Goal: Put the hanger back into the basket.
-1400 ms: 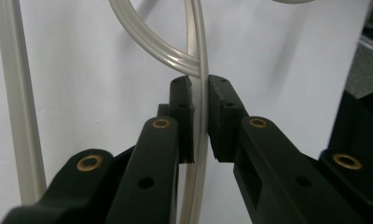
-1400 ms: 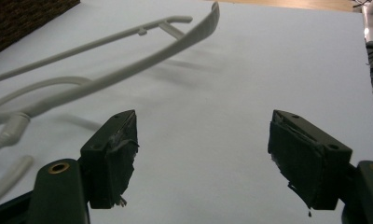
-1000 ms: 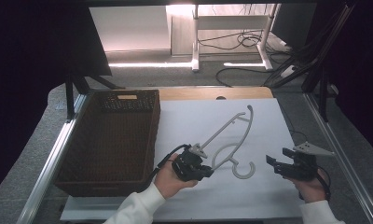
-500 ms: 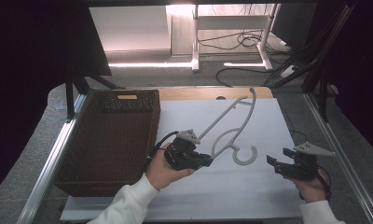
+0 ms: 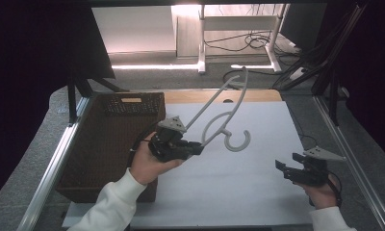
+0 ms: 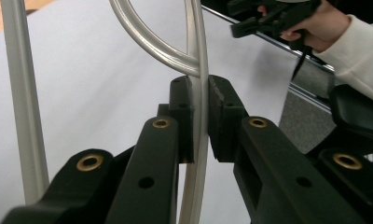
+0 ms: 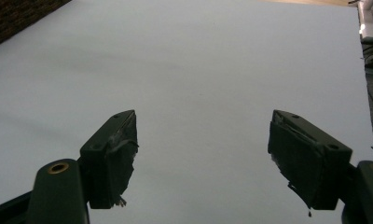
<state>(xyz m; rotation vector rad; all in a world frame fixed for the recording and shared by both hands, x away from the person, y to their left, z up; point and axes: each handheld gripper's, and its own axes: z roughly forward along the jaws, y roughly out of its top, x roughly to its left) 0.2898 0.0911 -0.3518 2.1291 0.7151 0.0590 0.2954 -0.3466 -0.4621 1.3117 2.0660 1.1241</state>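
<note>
A grey plastic clothes hanger (image 5: 226, 108) hangs in the air over the white sheet, tilted up toward the far side, hook end low near the middle. My left gripper (image 5: 196, 147) is shut on one of its thin bars; in the left gripper view the pads (image 6: 182, 116) pinch the pale hanger bar (image 6: 197, 84) between them. My right gripper (image 5: 282, 168) rests low at the front right, apart from the hanger. Its jaws stand wide open over the bare sheet, with my right gripper (image 7: 201, 158) holding nothing.
A dark wicker basket (image 5: 109, 144) stands at the left of the white sheet (image 5: 238, 187). Metal rails (image 5: 51, 168) run along both table sides. Desk legs and cables (image 5: 248, 43) lie on the floor beyond the far edge.
My left hand has lifted the hanger off the sheet and carried it up and a little left. The right gripper has stayed put.
</note>
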